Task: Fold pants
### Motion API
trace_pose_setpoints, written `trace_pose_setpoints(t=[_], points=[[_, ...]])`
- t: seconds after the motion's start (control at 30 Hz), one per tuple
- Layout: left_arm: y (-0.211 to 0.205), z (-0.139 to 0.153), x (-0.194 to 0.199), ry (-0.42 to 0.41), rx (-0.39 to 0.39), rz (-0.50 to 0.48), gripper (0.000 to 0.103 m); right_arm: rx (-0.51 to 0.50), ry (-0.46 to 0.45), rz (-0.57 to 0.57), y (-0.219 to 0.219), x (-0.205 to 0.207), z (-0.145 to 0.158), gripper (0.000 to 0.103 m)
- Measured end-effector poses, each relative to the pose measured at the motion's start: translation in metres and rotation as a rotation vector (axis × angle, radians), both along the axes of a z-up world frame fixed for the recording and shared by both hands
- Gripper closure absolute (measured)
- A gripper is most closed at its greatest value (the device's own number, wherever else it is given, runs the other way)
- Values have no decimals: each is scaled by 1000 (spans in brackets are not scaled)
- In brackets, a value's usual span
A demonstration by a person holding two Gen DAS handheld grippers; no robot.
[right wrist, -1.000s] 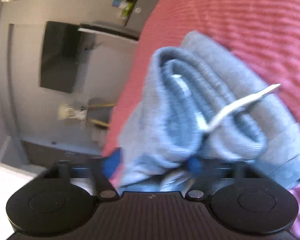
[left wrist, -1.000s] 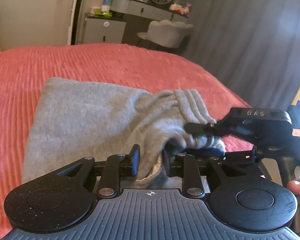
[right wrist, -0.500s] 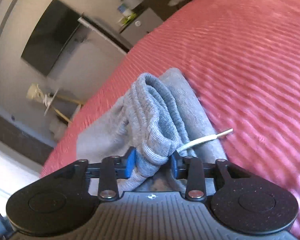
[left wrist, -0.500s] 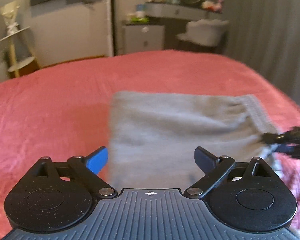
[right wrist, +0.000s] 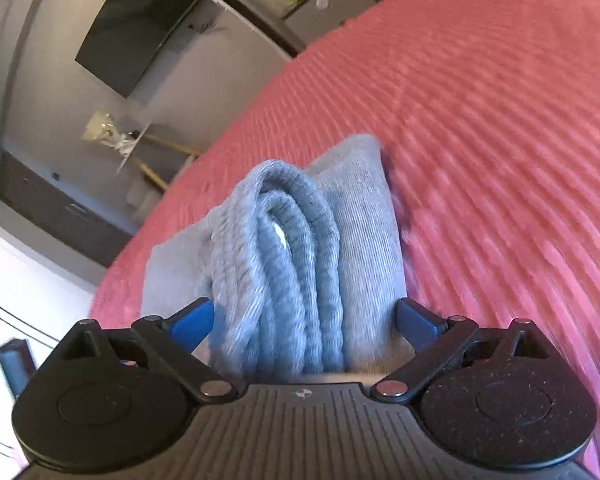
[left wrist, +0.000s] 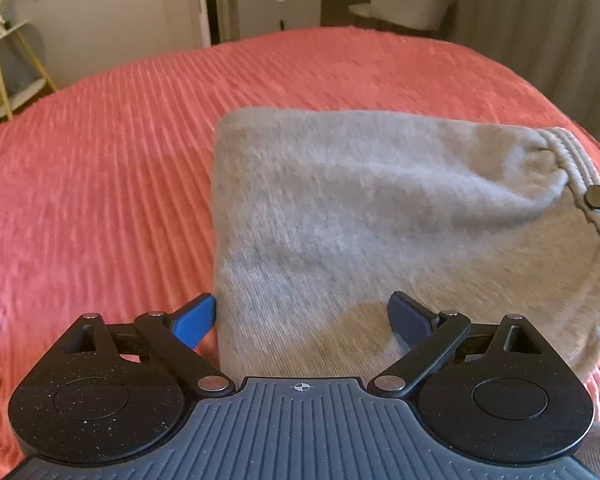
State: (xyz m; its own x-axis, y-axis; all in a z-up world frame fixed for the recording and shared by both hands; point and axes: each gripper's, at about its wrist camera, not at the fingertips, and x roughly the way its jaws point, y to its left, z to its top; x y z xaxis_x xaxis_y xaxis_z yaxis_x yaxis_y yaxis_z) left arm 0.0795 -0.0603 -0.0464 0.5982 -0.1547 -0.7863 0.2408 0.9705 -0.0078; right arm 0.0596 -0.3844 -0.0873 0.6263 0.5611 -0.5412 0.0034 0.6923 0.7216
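Folded grey pants [left wrist: 380, 216] flat on the red bed [left wrist: 100, 184]. Left hand-held gripper [left wrist: 304, 316] spread wide above the pants' near edge, gripping nothing. Right hand-held gripper [right wrist: 306, 316] just sprung wide at the pants' ribbed waistband [right wrist: 284, 248], pads clear of it.

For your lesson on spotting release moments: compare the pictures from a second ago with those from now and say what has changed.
Both tools let go of the pants. The left tool, then shut on the cloth, now stands open over it. The right tool has just opened, the waistband loose between its jaws. The bundle has settled flatter. The pants remain folded on the red bedspread.
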Motion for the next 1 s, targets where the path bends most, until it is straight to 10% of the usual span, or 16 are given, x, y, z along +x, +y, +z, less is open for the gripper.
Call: trace_pose_setpoints(t=[0.33, 0.57, 0.8, 1.0], points=[[23, -35, 60, 190, -272, -116, 0, 138, 61, 183, -32, 41, -27, 5], [12, -39, 71, 200, -300, -125, 0, 181, 109, 189, -22, 67, -30, 5], [3, -13, 57, 127, -216, -114, 57, -30, 43, 152, 24, 40, 9, 34], [8, 24, 54, 47, -225, -78, 73, -66, -22, 114, 41, 34, 38, 42]])
